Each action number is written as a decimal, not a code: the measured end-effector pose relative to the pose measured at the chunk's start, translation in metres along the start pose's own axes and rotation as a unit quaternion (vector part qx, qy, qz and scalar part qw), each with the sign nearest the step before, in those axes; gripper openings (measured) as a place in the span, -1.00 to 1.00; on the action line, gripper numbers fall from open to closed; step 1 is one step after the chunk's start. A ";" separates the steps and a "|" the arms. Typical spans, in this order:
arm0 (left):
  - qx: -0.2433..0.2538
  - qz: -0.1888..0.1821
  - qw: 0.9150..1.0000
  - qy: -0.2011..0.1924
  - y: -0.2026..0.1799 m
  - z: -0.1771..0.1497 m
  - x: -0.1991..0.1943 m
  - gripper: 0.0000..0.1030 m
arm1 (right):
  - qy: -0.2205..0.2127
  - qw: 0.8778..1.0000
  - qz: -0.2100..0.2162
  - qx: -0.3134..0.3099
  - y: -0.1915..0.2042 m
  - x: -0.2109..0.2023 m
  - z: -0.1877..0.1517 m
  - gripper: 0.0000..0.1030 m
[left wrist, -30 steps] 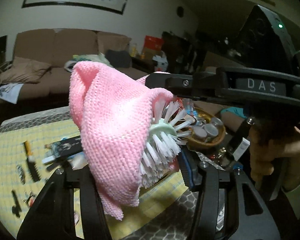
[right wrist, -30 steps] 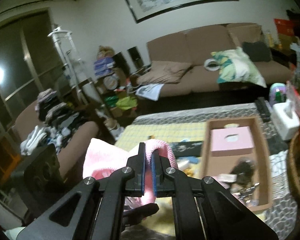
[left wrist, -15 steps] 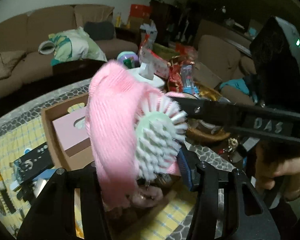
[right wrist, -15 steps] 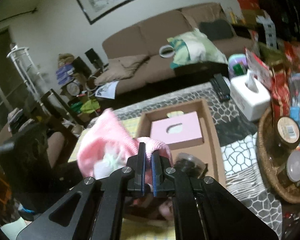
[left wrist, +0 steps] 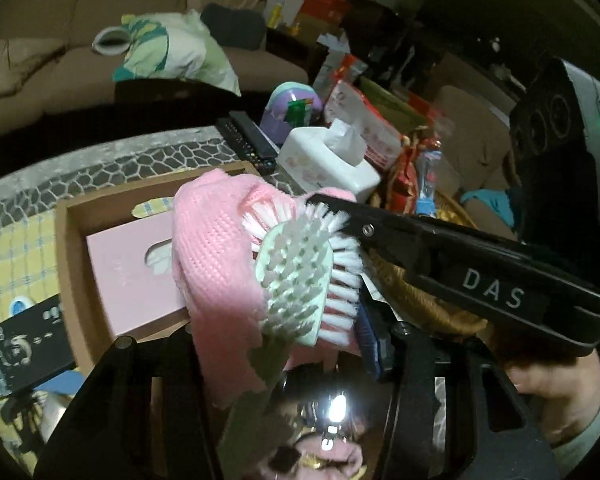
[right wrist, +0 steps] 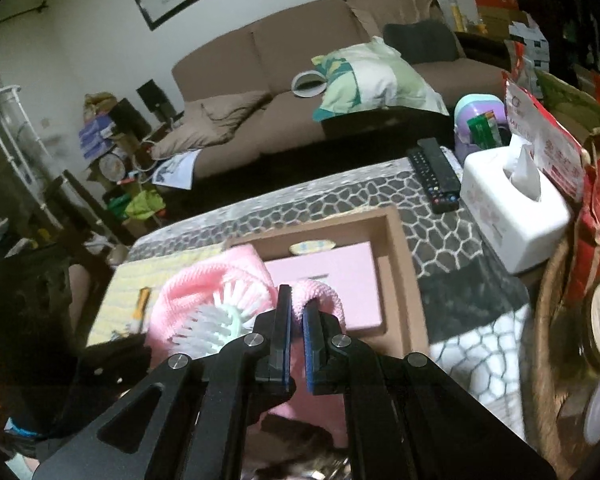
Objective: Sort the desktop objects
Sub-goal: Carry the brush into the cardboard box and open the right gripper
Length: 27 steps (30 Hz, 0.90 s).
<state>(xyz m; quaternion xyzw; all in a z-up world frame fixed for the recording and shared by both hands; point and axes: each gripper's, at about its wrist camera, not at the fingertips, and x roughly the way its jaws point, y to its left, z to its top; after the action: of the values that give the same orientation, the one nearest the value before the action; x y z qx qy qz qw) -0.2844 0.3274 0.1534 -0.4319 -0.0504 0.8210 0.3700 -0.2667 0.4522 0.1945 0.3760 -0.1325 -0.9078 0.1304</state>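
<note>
A mint-green brush [left wrist: 296, 272] with white bristles, half wrapped in a pink knitted cloth [left wrist: 212, 248], hangs over the brown cardboard tray [left wrist: 64, 248]. It sits between the fingers of my left gripper [left wrist: 272, 332], whose jaws are closing on brush and cloth. My right gripper [left wrist: 320, 200] reaches in from the right and pinches the cloth's upper fold. In the right wrist view, that gripper [right wrist: 296, 300] is shut on a loop of the pink cloth [right wrist: 320, 292], with the brush [right wrist: 216, 320] just left of it. A pink tissue box [right wrist: 340, 272] lies in the tray [right wrist: 400, 248].
A white tissue box [right wrist: 512, 216] and a black remote [right wrist: 434, 172] stand beyond the tray. A wicker basket [right wrist: 548, 320] with jars is at the right. A black box [left wrist: 20, 344] lies on the yellow mat [left wrist: 12, 264] at the left. Something shiny [left wrist: 332, 408] glints below the brush.
Both grippers have carried the wrapped brush down and sideways, from over the yellow mat to over the cardboard tray. The cloth has slipped back, so more of the bristles show.
</note>
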 end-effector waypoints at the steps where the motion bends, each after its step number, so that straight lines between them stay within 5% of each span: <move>1: -0.006 -0.003 1.000 0.000 0.002 0.001 0.003 -0.11 | -0.002 1.000 -0.002 -0.002 -0.003 0.004 0.004 -0.92; 5: -0.038 -0.013 0.999 0.003 0.023 0.004 0.023 -0.11 | -0.007 1.000 -0.010 -0.022 -0.006 0.023 0.016 -0.92; 12: -0.041 0.032 0.993 0.109 0.048 -0.023 0.064 -0.11 | 0.069 0.995 -0.059 -0.050 -0.018 0.077 -0.017 -0.92; 17: -0.052 0.031 0.992 0.114 0.054 -0.030 0.064 -0.06 | 0.100 0.990 -0.093 -0.035 -0.039 0.087 -0.036 -0.92; 24: -0.063 0.033 0.995 0.072 0.055 -0.019 0.035 0.42 | 0.158 0.959 -0.167 -0.168 -0.017 0.096 -0.060 -0.91; 27: -0.074 0.037 0.995 0.060 0.060 -0.021 0.015 0.42 | 0.138 0.965 -0.166 -0.149 -0.020 0.082 -0.054 -0.90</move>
<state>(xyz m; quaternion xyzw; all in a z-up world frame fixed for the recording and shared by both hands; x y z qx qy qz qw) -0.3075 0.2889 0.1061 -0.5080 -0.0730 0.8008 0.3088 -0.2867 0.4358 0.0978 0.4909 0.0877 -0.8654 0.0496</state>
